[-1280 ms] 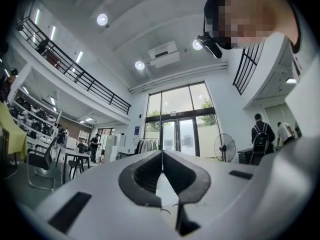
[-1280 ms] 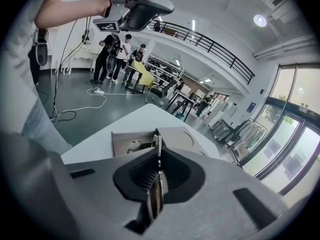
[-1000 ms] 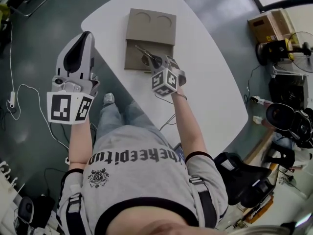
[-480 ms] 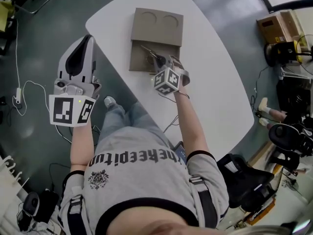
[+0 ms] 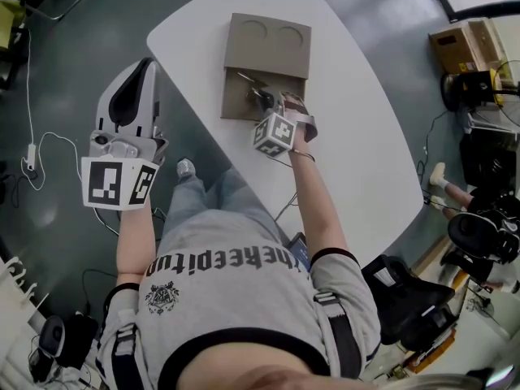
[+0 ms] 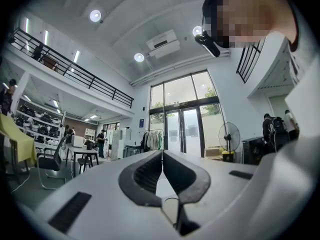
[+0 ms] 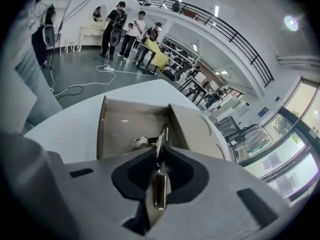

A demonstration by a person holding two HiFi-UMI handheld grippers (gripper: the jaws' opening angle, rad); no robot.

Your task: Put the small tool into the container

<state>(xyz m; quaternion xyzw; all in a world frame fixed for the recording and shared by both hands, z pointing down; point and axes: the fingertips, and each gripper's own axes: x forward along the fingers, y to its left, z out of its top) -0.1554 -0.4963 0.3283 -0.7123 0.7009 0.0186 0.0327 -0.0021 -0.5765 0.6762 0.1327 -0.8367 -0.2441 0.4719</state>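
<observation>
A brown container lies on the white table; it has two round recesses at its far end and an open compartment at its near end. My right gripper hovers over that compartment. A thin metal small tool stands between its jaws, tip pointing into the compartment. The jaws are opening, and the pads still touch the tool in the right gripper view. My left gripper is shut and empty, raised off to the table's left. The left gripper view faces a hall.
The table's near-left edge runs just beside the container. Cables trail over the grey floor on the left. Cardboard boxes and chairs stand on the right. Several people stand far off in the hall.
The head view has shifted a little. My right gripper stays over the compartment with the tool between its jaws, edged slightly forward. The left gripper has not moved.
</observation>
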